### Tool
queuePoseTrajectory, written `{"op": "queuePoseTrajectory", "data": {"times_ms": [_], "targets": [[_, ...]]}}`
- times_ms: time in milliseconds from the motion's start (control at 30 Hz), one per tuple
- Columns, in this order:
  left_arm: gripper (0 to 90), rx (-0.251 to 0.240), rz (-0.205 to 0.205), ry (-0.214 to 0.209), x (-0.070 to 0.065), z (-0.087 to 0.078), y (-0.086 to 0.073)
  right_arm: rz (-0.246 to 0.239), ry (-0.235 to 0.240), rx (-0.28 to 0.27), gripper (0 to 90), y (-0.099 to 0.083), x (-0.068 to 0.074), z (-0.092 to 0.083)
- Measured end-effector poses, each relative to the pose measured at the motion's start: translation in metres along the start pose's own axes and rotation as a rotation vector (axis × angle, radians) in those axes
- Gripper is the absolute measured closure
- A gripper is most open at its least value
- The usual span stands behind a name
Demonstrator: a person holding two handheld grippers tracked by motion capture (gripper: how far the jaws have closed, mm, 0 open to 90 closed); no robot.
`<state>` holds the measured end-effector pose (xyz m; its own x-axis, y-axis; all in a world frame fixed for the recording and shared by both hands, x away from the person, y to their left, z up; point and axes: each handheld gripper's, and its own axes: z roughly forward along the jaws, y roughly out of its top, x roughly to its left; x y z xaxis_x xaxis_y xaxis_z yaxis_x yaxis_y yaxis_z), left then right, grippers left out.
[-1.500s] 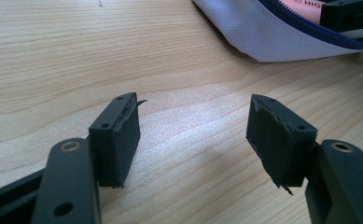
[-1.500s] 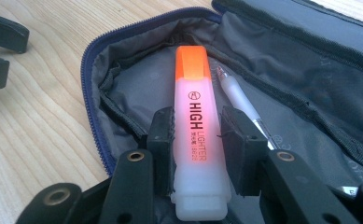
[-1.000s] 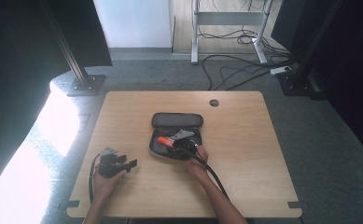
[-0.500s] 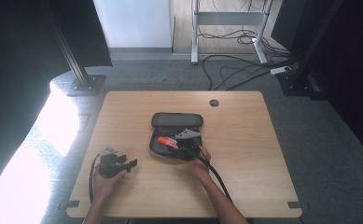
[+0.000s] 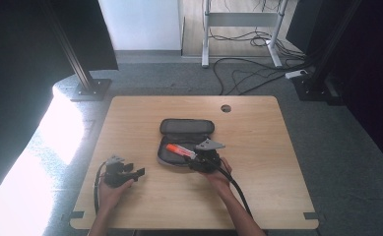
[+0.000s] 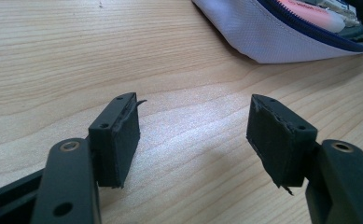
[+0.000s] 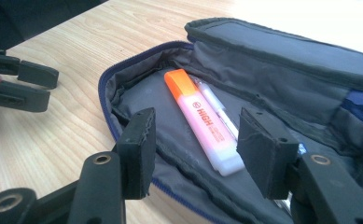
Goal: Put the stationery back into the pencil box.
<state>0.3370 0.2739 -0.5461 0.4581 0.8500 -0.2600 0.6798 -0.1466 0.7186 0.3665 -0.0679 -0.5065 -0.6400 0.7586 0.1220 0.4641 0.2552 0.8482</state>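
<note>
Light wooden table (image 5: pixel 277 162), rectangular, grain running lengthwise, with 1 round cable hole (image 5: pixel 226 108) near the far edge and 2 small notches at the near corners. Lying directly on it: 1 open pencil case (image 5: pixel 185 129), dark outside, grey-lined, set near the middle, lid folded back toward the far side. The person's left hand (image 5: pixel 111 189) rests on the near-left area.

The high view looks forward and down on the whole surface (image 5: pixel 277 196), while both gripper views sit low and close, sharing the open pencil case (image 7: pixel 272 56).
</note>
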Motion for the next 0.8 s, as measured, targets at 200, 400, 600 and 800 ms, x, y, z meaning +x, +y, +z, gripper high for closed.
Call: {"op": "queuePoseTrajectory", "data": {"times_ms": [200, 400, 600, 800], "targets": [[34.6, 0.0, 0.004, 0.002, 0.0, 0.0, 0.0, -0.003, -0.005, -0.024, 46.4, -0.008, -0.005, -0.02], [34.5, -0.003, 0.006, 0.001, -0.001, 0.001, 0.0, 0.001, -0.021, -0.055, 46.4, -0.02, -0.012, -0.041], [34.3, -0.003, 0.01, 0.003, -0.002, 0.001, 0.0, 0.009, -0.043, -0.063, 45.8, -0.034, -0.02, -0.062], [34.2, -0.004, 0.011, 0.003, -0.002, 0.002, 0.0, 0.015, -0.073, -0.05, 45.5, -0.05, -0.031, -0.077]]}}
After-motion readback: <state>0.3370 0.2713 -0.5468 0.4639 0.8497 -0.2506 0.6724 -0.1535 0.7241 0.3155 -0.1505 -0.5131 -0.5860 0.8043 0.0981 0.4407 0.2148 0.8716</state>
